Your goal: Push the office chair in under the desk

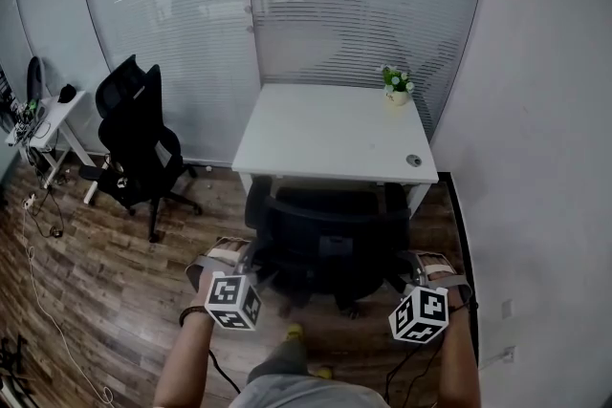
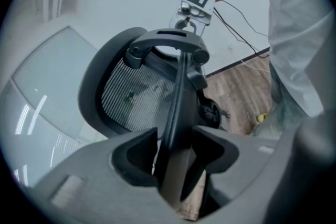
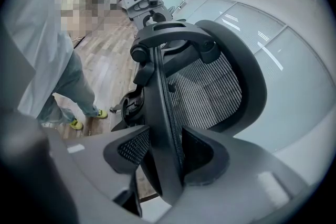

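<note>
1. Gripping the office chair (image 1: pixel 330 244) by both sides of its backrest (image 1: pixel 335 220) was the step in hand, by my read: the push itself, not yet done.
2. L side: left gripper (image 1: pixel 227 255) sat at lower left of the head view. In the left gripper view its jaws (image 2: pixel 176 149) were closed on the backrest rim (image 2: pixel 178 86), which ran up btw them. Pads looked to press on both faces.
3. R side: right gripper (image 3: pixel 165 152) sat at lower right of the head view (image 1: pixel 427 265), same hold on the opposite rim (image 3: pixel 157 92). Frame and mesh were clamped btw its jaws.
4. Chair stood at centre of the head view, just below the desk (image 1: pixel 325 134) and facing it. Its front seemed tucked under the desk's near edge. Backrest and base were still out over the wood floor (image 1: pixel 115 282).
5. Desk was white, set against the blinds at top of frame, w/ a plant pot (image 1: pixel 397 89) at its upper right corner. Space beneath was hidden by the top, so couldn't tell if it was free.
6. Second chair (image 1: pixel 139 143) stood at left, well apart, so no obstacle.
7. Next move, as I judged: push w/ both grippers evenly toward top of frame, keeping the chair square btw the desk legs. Uneven push could swing it into a leg.
</note>
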